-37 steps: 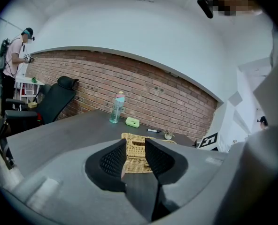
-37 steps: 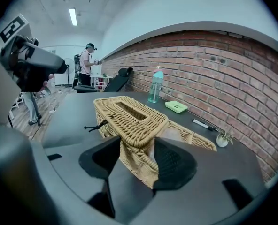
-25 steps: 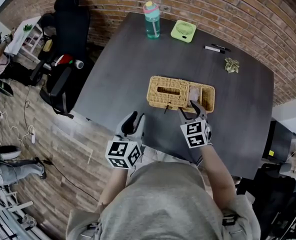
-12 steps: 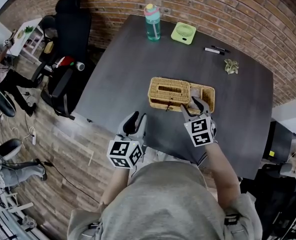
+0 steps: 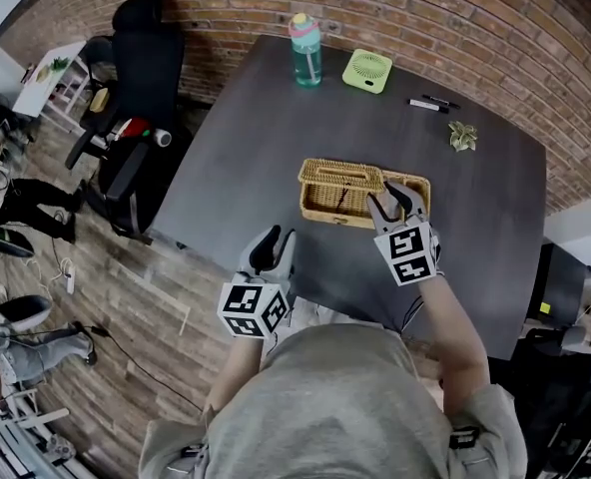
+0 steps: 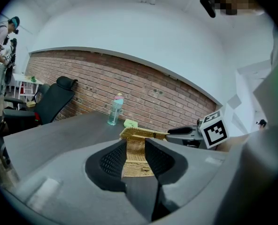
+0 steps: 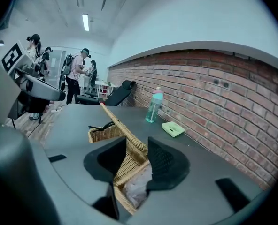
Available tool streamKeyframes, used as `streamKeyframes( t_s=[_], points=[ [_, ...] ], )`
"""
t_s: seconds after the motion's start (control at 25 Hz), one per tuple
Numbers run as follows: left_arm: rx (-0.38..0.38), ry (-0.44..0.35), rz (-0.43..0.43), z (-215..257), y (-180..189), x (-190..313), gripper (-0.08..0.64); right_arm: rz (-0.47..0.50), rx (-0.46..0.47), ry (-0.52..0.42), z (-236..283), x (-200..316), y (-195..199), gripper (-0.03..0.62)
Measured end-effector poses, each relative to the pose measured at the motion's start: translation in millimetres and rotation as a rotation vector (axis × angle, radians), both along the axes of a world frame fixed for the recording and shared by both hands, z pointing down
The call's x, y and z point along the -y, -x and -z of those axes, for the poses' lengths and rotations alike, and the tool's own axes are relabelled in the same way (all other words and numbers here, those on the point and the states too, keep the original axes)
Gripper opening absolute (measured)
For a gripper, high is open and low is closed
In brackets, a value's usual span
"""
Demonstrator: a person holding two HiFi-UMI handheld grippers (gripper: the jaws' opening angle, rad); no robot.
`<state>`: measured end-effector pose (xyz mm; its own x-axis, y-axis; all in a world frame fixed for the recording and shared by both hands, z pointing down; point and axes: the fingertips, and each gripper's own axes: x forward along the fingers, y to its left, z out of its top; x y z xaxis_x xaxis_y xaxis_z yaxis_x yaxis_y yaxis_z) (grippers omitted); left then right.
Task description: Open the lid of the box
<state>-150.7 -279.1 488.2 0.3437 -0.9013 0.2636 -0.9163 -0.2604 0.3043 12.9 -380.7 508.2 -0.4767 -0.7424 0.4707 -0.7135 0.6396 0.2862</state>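
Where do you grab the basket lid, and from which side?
Pinch the lid by its thin front rim near the right corner, coming from the person's side. That rim is the free edge, tilted up off the box, and it runs between the jaws of the right gripper, which have just been closing.

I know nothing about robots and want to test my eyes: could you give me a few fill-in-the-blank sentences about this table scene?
1. The wicker box has its lid tilted up, so it is ___ rather than shut.
2. The left gripper has its jaws apart and holds ___.
3. The small fan beside the water bottle is coloured ___.
Answers: open; nothing; green.
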Motion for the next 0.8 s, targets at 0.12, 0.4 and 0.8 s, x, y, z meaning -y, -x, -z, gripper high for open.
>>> streamKeyframes(
  t_s=[0.12, 0.4, 0.8],
  points=[
    [-0.002, 0.002, 0.001, -0.5, -1.1, 1.9, 0.12, 0.013, 0.007, -0.006, 5.5, 7.9, 0.9, 0.136],
    [0.0, 0.007, -0.004, -2.3, -4.4, 5.9, 0.12, 0.036, 0.029, -0.004, 19.6, 27.3, 2.4, 0.119],
    [0.0, 0.006, -0.003, -1.6, -5.0, 19.5, 0.118, 0.048, 0.022, -0.003, 30.3, 58.3, 3.4, 0.103]
  ],
)
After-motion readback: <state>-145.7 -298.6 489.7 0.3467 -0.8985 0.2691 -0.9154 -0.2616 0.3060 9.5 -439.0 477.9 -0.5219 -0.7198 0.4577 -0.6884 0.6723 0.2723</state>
